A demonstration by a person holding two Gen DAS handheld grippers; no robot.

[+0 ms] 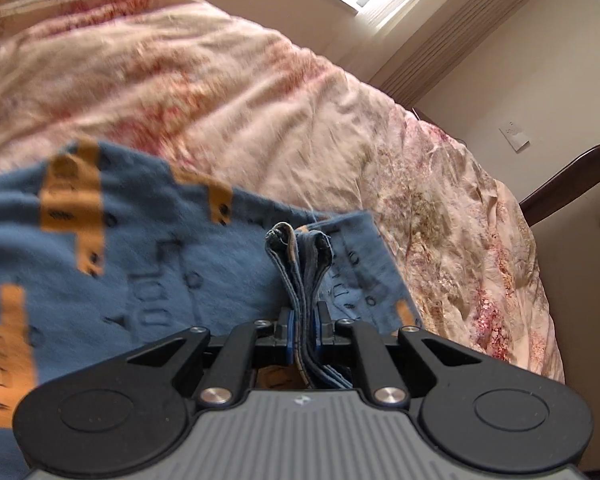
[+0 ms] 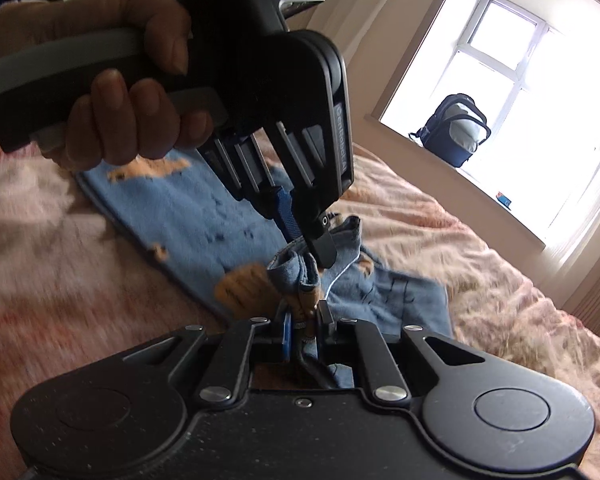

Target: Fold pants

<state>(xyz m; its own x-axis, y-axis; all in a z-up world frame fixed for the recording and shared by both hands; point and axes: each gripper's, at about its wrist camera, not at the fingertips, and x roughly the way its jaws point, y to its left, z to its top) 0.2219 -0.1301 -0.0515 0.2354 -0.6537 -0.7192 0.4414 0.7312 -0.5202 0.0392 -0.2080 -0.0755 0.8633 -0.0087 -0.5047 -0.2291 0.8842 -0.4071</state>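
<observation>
The pants [image 1: 152, 248] are blue with orange patches and lie on a floral bedspread [image 1: 220, 92]. My left gripper [image 1: 303, 320] is shut on a bunched, layered edge of the pants, which sticks up between its pads. In the right wrist view my right gripper [image 2: 305, 322] is shut on another bunched corner of the same pants [image 2: 188, 208], blue and orange cloth standing up between its fingers. Just beyond it the left gripper [image 2: 316, 240], held by a hand [image 2: 132, 120], pinches the cloth close by. Both pinched edges are lifted off the bed.
The floral bedspread [image 2: 480, 280] covers the whole bed. A dark wooden chair [image 1: 572, 208] stands by the bed's right side. A window [image 2: 512, 64] with a backpack [image 2: 456, 128] on its sill lies beyond the bed.
</observation>
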